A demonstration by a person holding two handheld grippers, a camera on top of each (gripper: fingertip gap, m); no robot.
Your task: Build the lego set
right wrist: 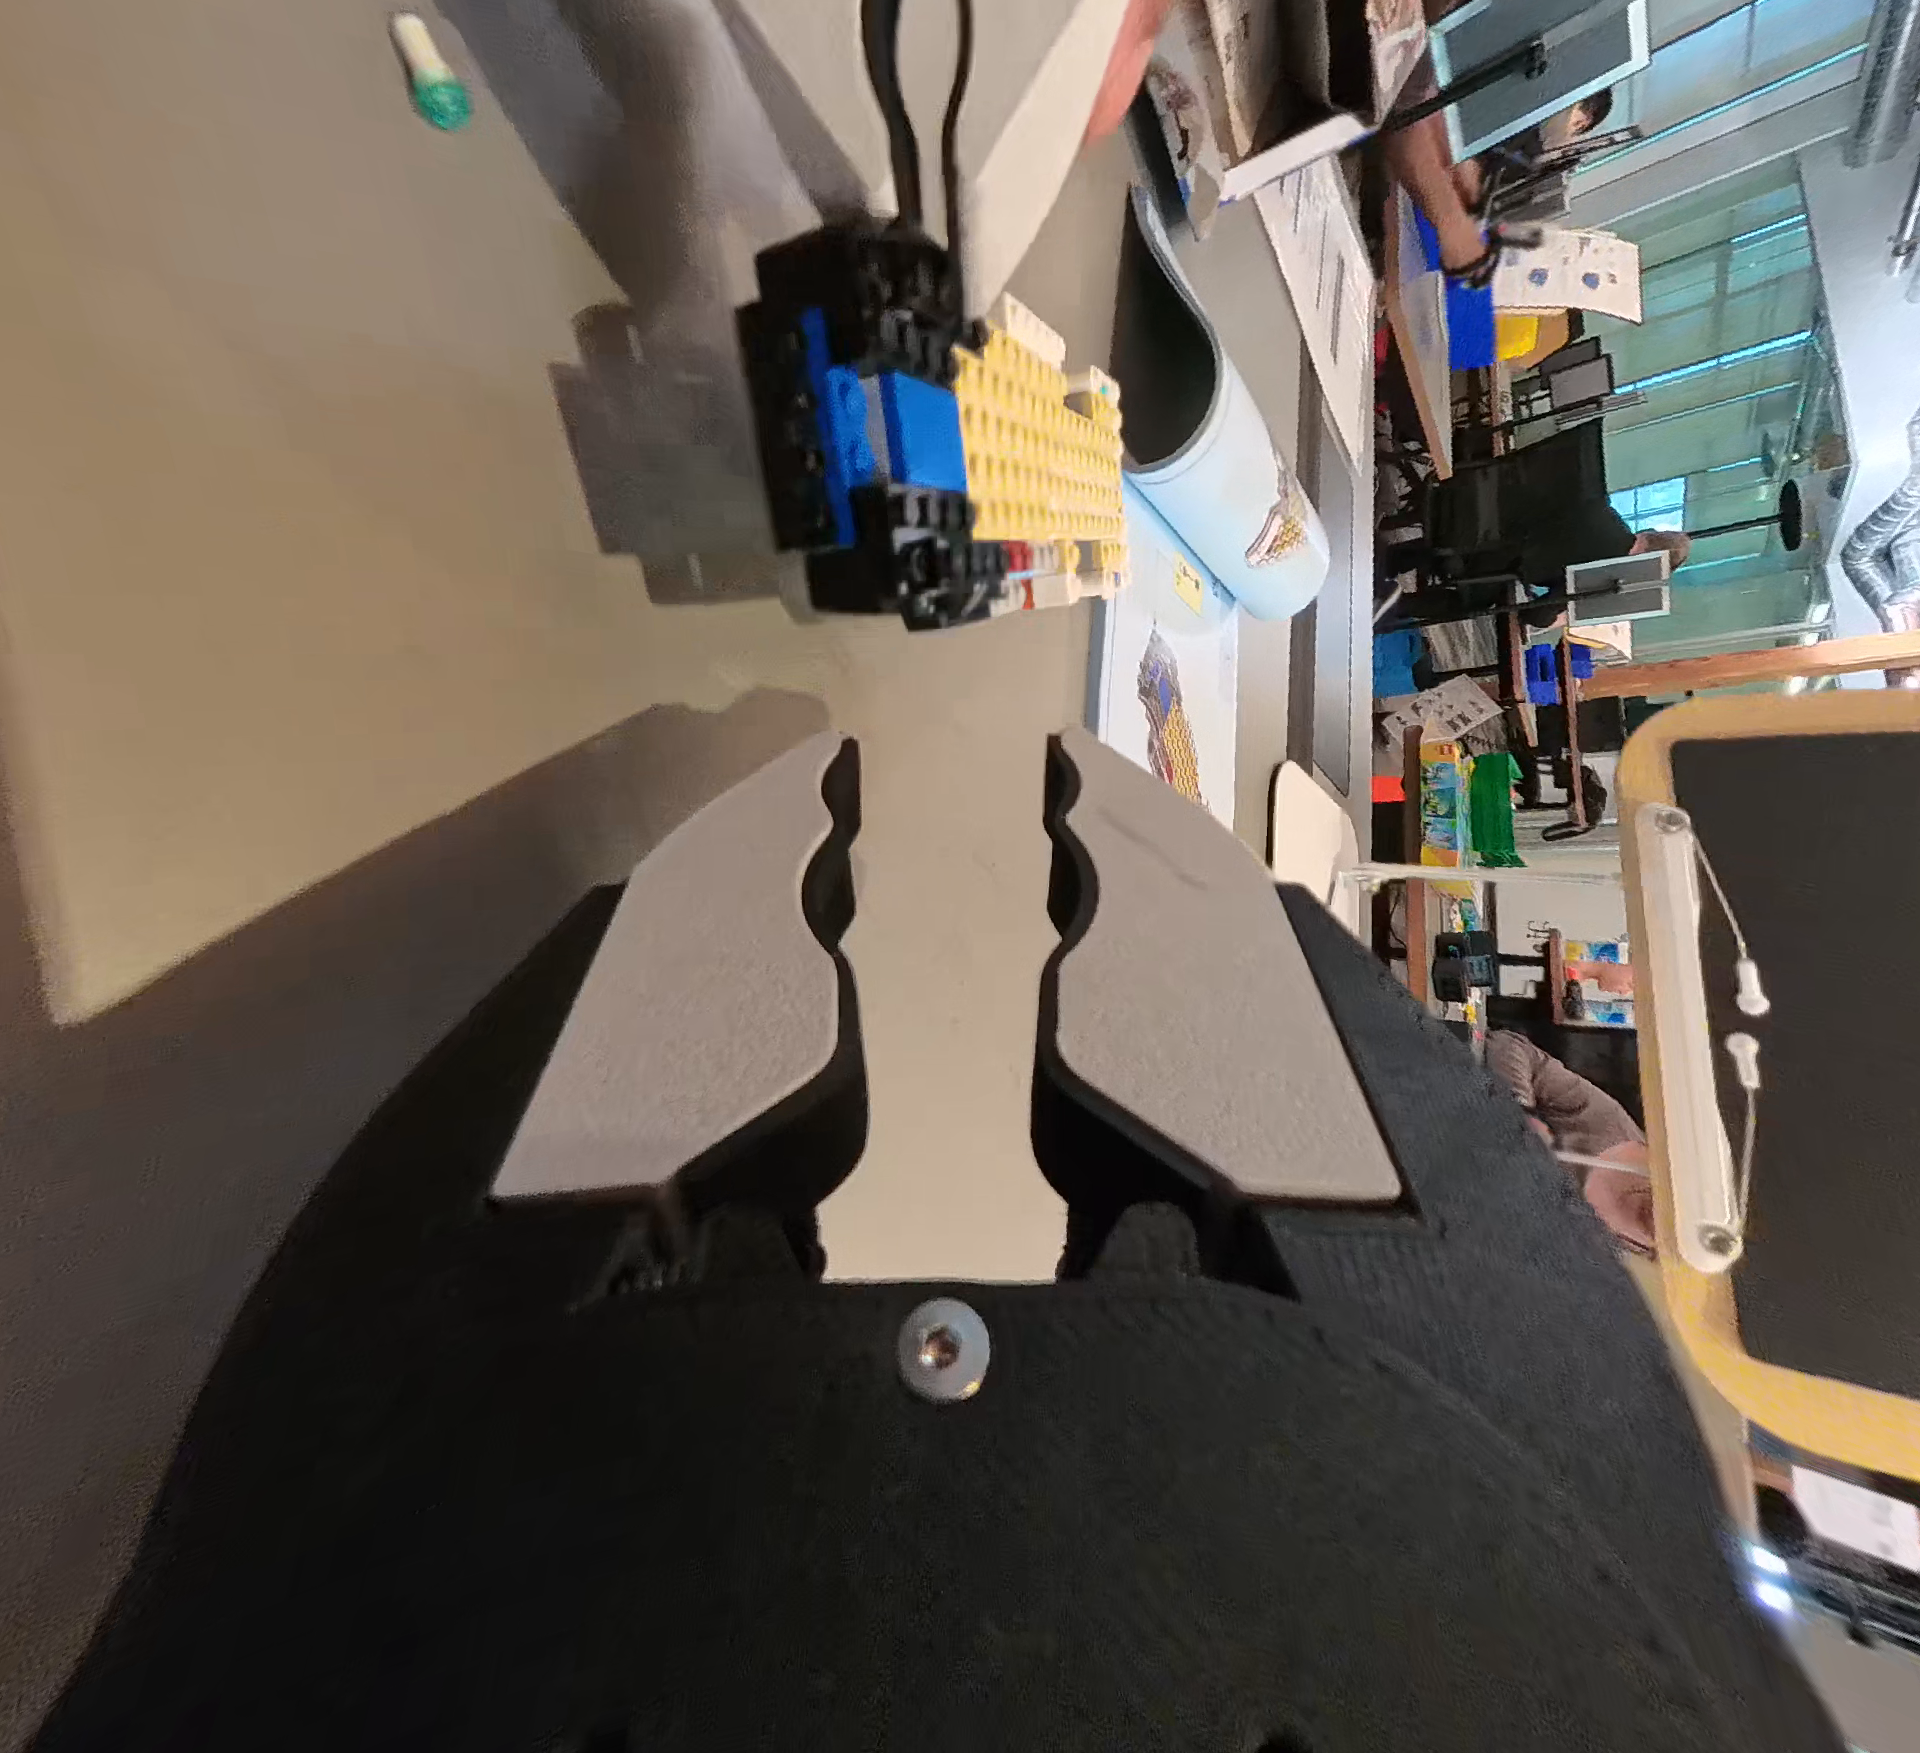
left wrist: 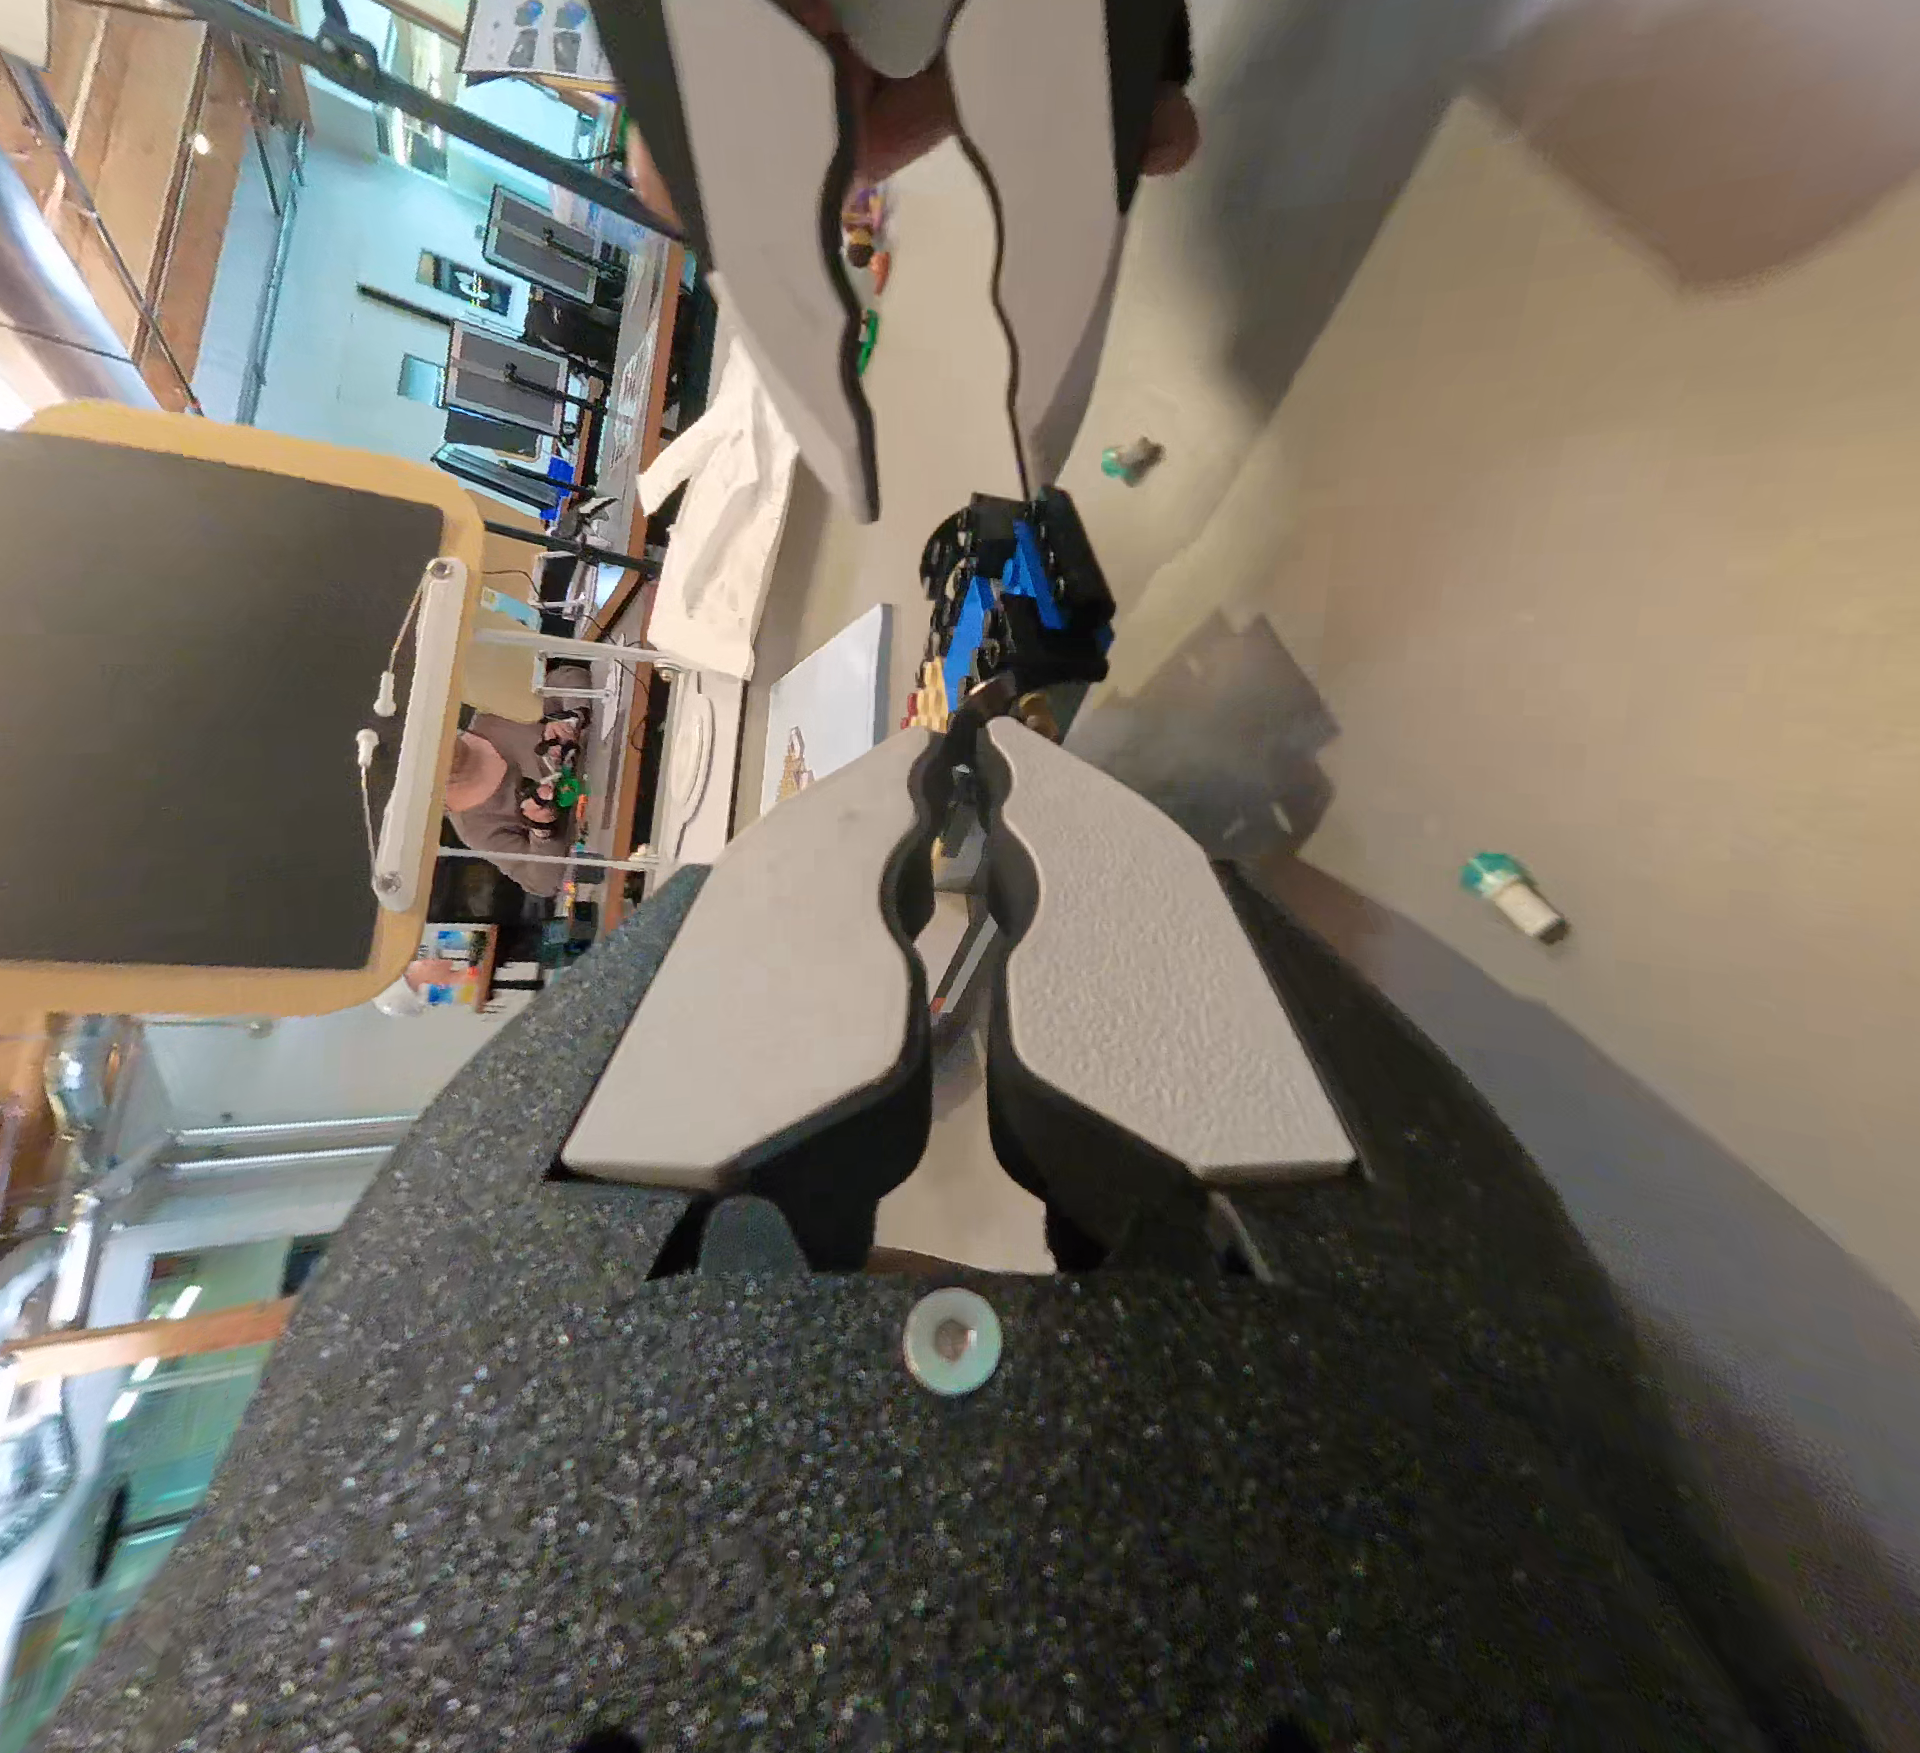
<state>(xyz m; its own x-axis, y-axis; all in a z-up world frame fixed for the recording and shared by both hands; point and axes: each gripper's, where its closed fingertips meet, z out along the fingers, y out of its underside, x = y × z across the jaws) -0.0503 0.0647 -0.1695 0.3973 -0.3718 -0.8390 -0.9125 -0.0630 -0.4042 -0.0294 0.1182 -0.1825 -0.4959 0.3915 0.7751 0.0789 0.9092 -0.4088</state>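
Left gripper is nearly closed, its tips pinching the brick model just ahead of them. Right gripper stands open and empty, pointing at the model from the opposite side, a little apart.

Between my right fingers lies bare tabletop, open up to the brick model ahead. To that gripper's right, an open booklet and a pale blue curved piece crowd the way. Past my left gripper the model blocks straight ahead; 2 small green-capped pieces lie apart on clear table to its right.
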